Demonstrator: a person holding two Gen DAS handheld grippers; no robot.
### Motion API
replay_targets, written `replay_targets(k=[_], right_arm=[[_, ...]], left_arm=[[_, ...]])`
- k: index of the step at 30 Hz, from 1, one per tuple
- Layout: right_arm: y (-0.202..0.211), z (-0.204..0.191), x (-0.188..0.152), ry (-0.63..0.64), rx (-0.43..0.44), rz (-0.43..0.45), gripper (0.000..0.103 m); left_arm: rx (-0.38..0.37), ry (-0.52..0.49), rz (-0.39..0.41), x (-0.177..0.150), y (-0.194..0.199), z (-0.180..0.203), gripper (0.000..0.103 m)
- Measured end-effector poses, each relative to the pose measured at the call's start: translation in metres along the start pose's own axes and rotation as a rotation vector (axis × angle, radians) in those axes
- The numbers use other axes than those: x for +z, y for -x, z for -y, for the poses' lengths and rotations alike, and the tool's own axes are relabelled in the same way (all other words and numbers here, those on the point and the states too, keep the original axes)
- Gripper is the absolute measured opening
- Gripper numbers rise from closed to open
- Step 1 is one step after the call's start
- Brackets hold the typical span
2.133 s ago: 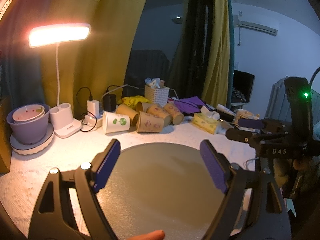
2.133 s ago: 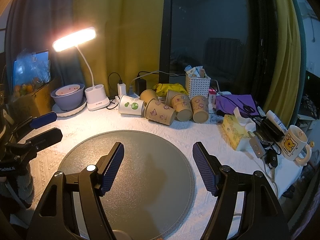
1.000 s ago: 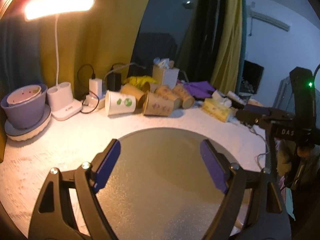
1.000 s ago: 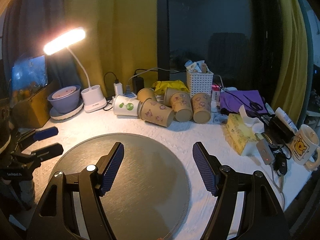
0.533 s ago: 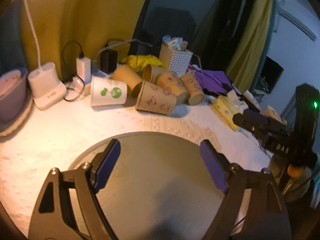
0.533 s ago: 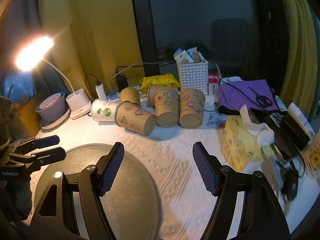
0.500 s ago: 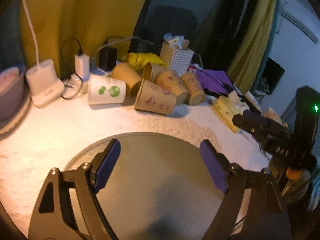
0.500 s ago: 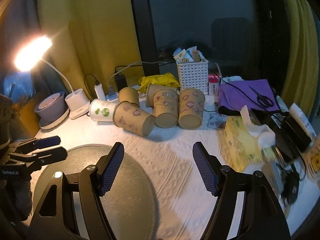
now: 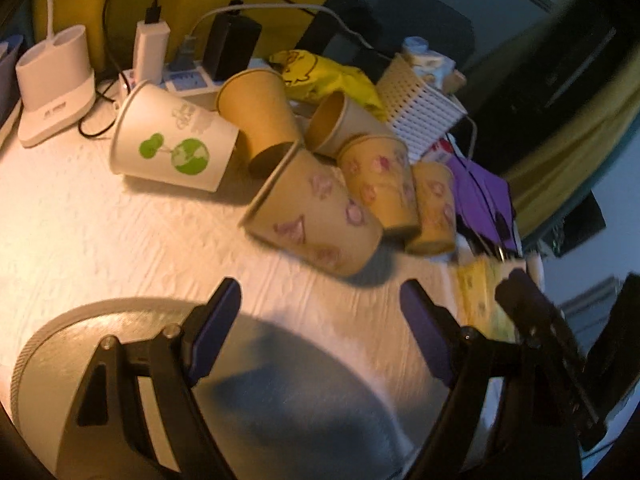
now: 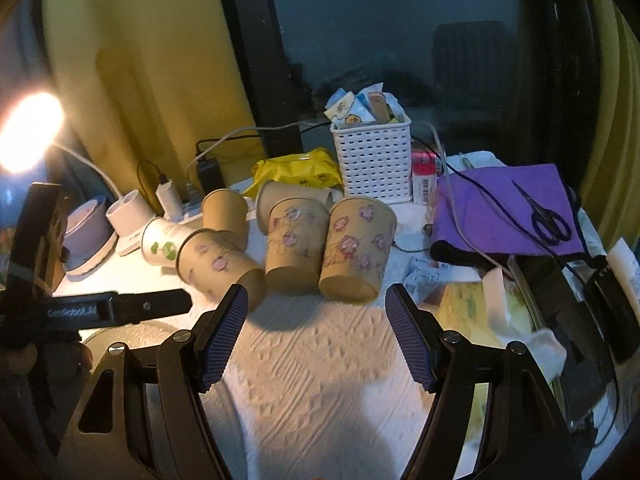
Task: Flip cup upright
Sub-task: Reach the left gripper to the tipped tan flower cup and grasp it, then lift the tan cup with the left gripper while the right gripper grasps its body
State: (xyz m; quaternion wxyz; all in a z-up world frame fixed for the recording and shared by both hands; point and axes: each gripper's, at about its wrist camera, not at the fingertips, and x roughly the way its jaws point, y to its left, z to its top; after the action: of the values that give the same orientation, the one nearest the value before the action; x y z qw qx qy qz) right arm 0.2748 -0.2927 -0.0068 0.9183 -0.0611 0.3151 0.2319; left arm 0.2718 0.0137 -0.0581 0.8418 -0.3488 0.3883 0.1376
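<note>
While both tools hang over the white-clothed tabletop [image 10: 320,368], neither holds anything. Left tool [image 9: 320,332] fingers spread wide, empty, above the far edge of the round grey mat [image 9: 280,420]. Right tool [image 10: 316,332] also spread wide, empty, just short of the cup pile.

Cups lie tipped on their sides in a cluster at the back of the tabletop. Nearest the left tool: patterned brown cup [image 9: 316,220], on its side, rim toward the left, base toward the right, just past the mat. Touching it on the right, two more patterned cups [image 9: 380,188], bases toward the camera. In the right wrist view those two [image 10: 354,248] sit side by side straight ahead between the fingers, close to the tips. Plain brown cup [image 9: 260,116] and white cup with green print [image 9: 172,140] lie further left, also tipped.

Behind the pile: white slotted basket [image 10: 372,160], yellow packet [image 10: 296,170], chargers with cables [image 9: 150,48]. Purple cloth [image 10: 504,208] with scissors [image 10: 548,220] to the right. Lit lamp head [image 10: 30,132] at far left.
</note>
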Motion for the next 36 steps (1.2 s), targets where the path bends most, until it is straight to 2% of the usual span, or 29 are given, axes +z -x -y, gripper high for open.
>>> replay_targets(k=[2,8,16,18,19,20,22,32,36], right_arm=[[-0.005,0.002,0.003,0.001,0.012,-0.008,0.074],[-0.017,0.004,0.008,-0.001,0.042,-0.014,0.074],[-0.021,0.009,0.007,-0.014,0.059,-0.017,0.074],[-0.022,0.011,0.007,-0.019,0.059,-0.021,0.074],[-0.022,0.012,0.006,-0.021,0.057,-0.024,0.074],[-0.022,0.012,0.005,-0.023,0.055,-0.024,0.074],[-0.021,0.013,0.004,-0.026,0.049,-0.026,0.074],[-0.007,0.001,-0.001,-0.025,0.023,-0.026,0.074],[0.003,-0.008,-0.007,-0.022,0.011,-0.021,0.074]], left_arm=[[0.002,0.029,0.0,0.007,-0.006,0.001,0.083],[0.018,0.204,-0.034,0.023,-0.032,-0.009,0.083],[0.041,0.228,-0.045,0.034,-0.057,-0.003,0.083],[0.038,0.212,-0.045,0.035,-0.061,-0.002,0.082],[0.035,0.196,-0.038,0.035,-0.061,-0.002,0.074],[0.03,0.187,-0.04,0.036,-0.062,-0.002,0.07],[0.018,0.165,-0.041,0.036,-0.062,0.0,0.068],[-0.025,0.071,-0.036,0.015,-0.032,-0.005,0.066],[-0.053,-0.013,-0.024,0.003,-0.009,-0.005,0.066]])
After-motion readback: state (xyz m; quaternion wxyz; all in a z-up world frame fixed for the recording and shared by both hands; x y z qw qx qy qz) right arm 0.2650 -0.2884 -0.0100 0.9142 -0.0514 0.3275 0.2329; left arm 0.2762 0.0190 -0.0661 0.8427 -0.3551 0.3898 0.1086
